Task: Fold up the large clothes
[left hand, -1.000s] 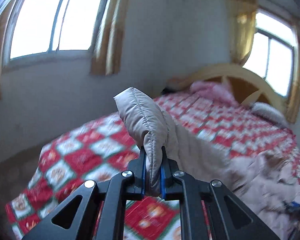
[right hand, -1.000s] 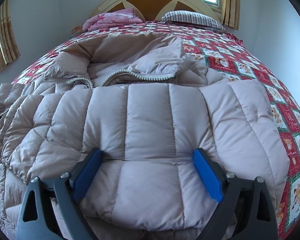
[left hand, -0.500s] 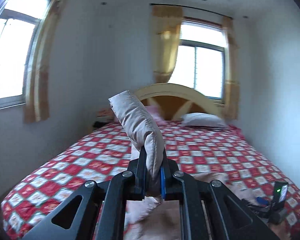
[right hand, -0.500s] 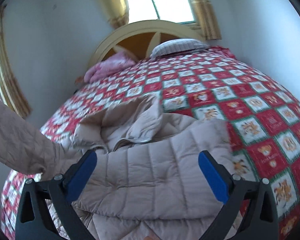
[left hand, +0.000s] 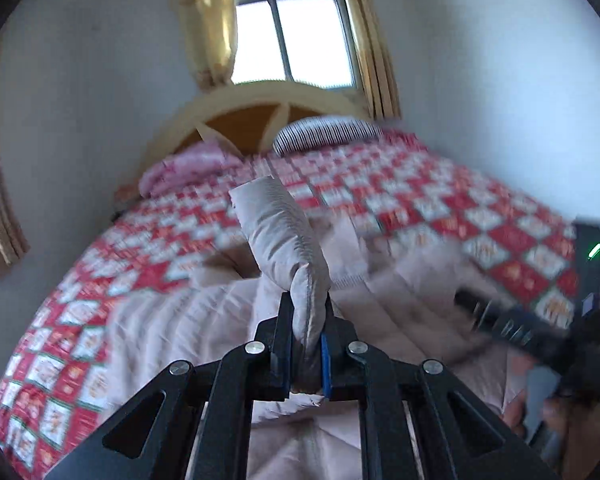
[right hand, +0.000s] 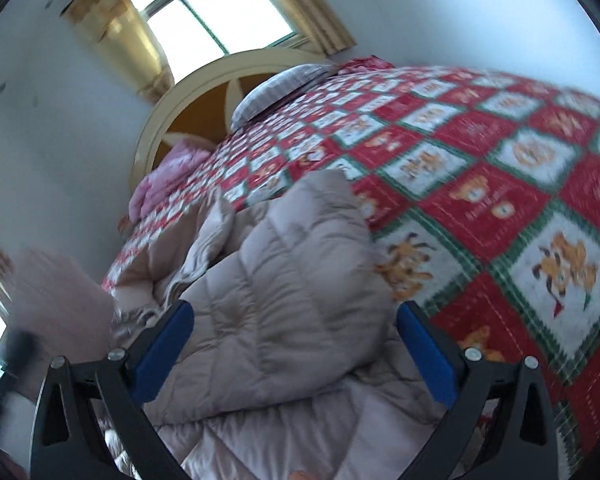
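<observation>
A beige quilted puffer jacket (right hand: 284, 304) lies spread on the bed. My left gripper (left hand: 306, 320) is shut on a padded fold of the jacket (left hand: 288, 248), which sticks up above the fingers. The jacket's body (left hand: 180, 320) spreads below and to the left. My right gripper (right hand: 296, 344) is open, its blue pads wide apart above the jacket with nothing between them. At the right of the left wrist view the other hand-held gripper (left hand: 540, 328) shows, blurred, with a green light.
The bed has a red, white and green checked quilt (right hand: 500, 184). At its head are an arched wooden headboard (left hand: 260, 112), a striped pillow (left hand: 324, 134) and a pink bundle (left hand: 184, 168). A curtained window (left hand: 292, 36) is behind. Walls close both sides.
My left gripper has swung right with the fold still held, now facing the headboard and lower over the jacket. My right gripper has lifted off the jacket and tilted.
</observation>
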Tool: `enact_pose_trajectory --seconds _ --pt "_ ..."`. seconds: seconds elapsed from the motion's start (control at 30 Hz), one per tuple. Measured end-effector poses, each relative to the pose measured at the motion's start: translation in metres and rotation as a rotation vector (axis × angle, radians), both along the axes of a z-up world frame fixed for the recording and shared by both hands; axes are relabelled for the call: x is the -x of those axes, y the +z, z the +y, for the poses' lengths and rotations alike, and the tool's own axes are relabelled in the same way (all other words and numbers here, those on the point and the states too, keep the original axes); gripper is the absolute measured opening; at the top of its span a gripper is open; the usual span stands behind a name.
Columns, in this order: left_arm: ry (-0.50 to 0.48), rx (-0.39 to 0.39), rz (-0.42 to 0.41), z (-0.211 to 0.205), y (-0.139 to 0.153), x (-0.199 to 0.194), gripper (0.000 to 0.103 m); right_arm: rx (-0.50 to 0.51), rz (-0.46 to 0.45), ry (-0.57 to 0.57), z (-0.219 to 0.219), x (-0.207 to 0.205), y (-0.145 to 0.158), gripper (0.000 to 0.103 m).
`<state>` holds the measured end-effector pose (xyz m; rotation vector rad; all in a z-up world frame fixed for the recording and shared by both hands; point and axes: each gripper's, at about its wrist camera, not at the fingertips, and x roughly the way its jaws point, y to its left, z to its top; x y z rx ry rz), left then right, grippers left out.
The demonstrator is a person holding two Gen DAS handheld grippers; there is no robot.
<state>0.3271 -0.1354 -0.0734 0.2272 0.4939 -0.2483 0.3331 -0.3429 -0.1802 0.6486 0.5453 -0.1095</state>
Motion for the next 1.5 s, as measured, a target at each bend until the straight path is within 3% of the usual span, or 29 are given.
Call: enact_pose_trajectory --seconds 0.1,0.27,0.4,0.43,0.53,0.63,0.73,0.83,0.93,1.03,1.13,1.23,1.3,1.4,1.5 --pt "-0.004 -0.013 0.045 -0.024 -0.021 -0.012 0.013 -0.068 -0.012 -0.056 -0.014 0.005 -0.008 0.103" --pt "-0.020 -0.056 0.072 -0.053 -0.028 -0.016 0.020 -0.066 -0.032 -0.071 -0.015 0.008 -0.006 0.103" --pt "-0.077 -0.068 -0.053 -0.064 -0.009 0.017 0.079 -0.078 -0.037 -0.079 -0.018 0.011 -0.006 0.103" --pt "-0.090 -0.058 -0.079 -0.063 -0.003 0.022 0.082 -0.082 -0.039 -0.082 -0.019 0.011 -0.006 0.103" --pt "-0.139 -0.035 -0.115 -0.052 0.011 0.038 0.082 -0.076 -0.038 -0.084 -0.020 0.012 -0.008 0.103" --pt "-0.093 -0.057 -0.129 -0.022 0.019 0.026 0.082 -0.024 -0.056 -0.080 -0.015 0.016 0.006 0.103" --pt "0.072 -0.097 -0.121 0.031 0.020 -0.020 0.083 0.065 -0.040 -0.011 -0.003 0.014 0.048 0.103" --pt "0.241 -0.073 -0.068 0.090 0.013 -0.080 0.083 0.150 -0.002 0.106 0.026 -0.006 0.088 0.103" --pt "0.305 -0.045 0.027 0.125 -0.009 -0.127 0.083 0.214 0.024 0.199 0.064 -0.030 0.104 0.103" --pt "0.337 -0.048 0.173 0.142 -0.047 -0.152 0.083 0.295 0.093 0.261 0.107 -0.061 0.092 0.102" --pt "0.369 -0.108 0.253 0.148 -0.087 -0.154 0.083 0.329 0.213 0.303 0.140 -0.083 0.050 0.096" --pt "0.389 -0.064 0.263 0.163 -0.101 -0.146 0.087 0.394 0.309 0.310 0.153 -0.090 0.011 0.091" --pt "0.410 -0.009 0.277 0.170 -0.106 -0.142 0.093 0.467 0.305 0.304 0.160 -0.079 -0.008 0.093" --pt "0.411 0.051 0.300 0.177 -0.111 -0.139 0.095 0.511 0.325 0.296 0.162 -0.068 -0.019 0.095" --pt "0.410 0.029 0.304 0.171 -0.111 -0.141 0.096 0.536 0.351 0.296 0.164 -0.066 -0.024 0.099"
